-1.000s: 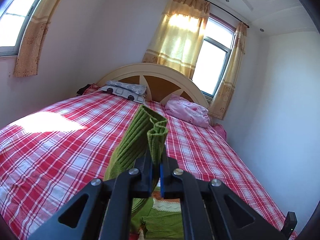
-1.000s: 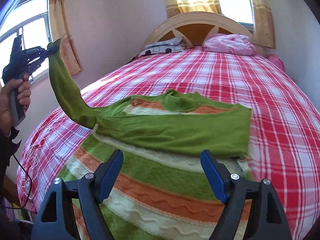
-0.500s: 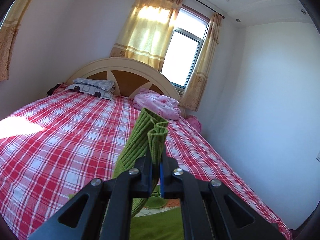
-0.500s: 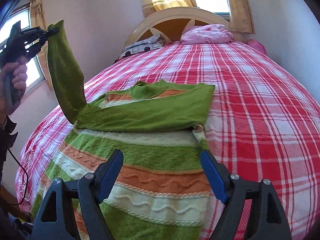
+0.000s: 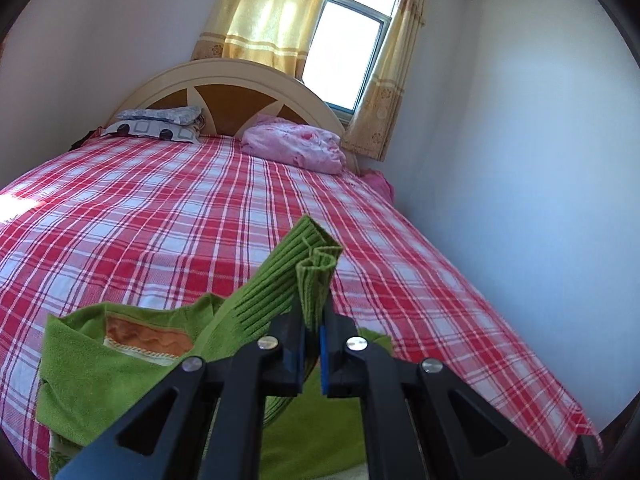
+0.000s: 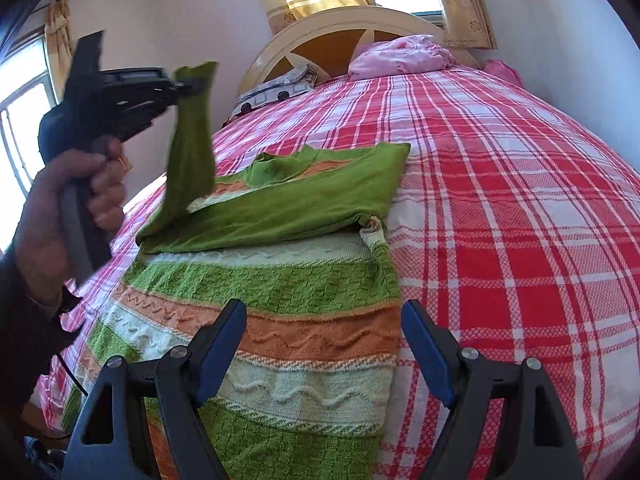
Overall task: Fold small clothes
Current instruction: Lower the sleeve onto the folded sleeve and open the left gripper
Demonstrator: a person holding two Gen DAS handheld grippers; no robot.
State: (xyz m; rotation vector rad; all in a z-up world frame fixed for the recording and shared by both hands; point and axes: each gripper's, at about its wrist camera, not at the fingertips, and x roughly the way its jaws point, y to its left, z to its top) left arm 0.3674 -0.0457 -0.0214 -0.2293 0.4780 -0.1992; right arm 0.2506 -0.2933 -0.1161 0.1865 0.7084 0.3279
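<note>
A bed covered in a red-and-white plaid sheet [image 6: 500, 208] fills the room, with a cream arched headboard [image 6: 360, 28] and yellow curtains at the far end and a crumpled pink bundle [image 5: 296, 146] by the pillows. On the near part of the bed lies the small green knitted sweater with orange and white bands [image 6: 280, 312], its right sleeve already folded flat across the chest. Over the last second the left gripper [image 5: 312, 320], shut tight on the ribbed green cuff [image 5: 316, 268] of the other sleeve, has swung that sleeve in from far out at the sweater's side and somewhat lower, so the sleeve now stands nearly upright over the shoulder; it looks on its way to being laid across the body, the second sleeve fold. The right gripper [image 6: 324, 344] has drifted a little nearer the sweater and hovers over the striped lower body with its jaws wide apart and nothing between them. In the right wrist view the left gripper and the hand [image 6: 60, 200] holding it are blurred, so the exact bite on the cuff is hard to read there. The sweater's hem is cut off below the frame, and its left edge is probably hidden behind the hand.
</note>
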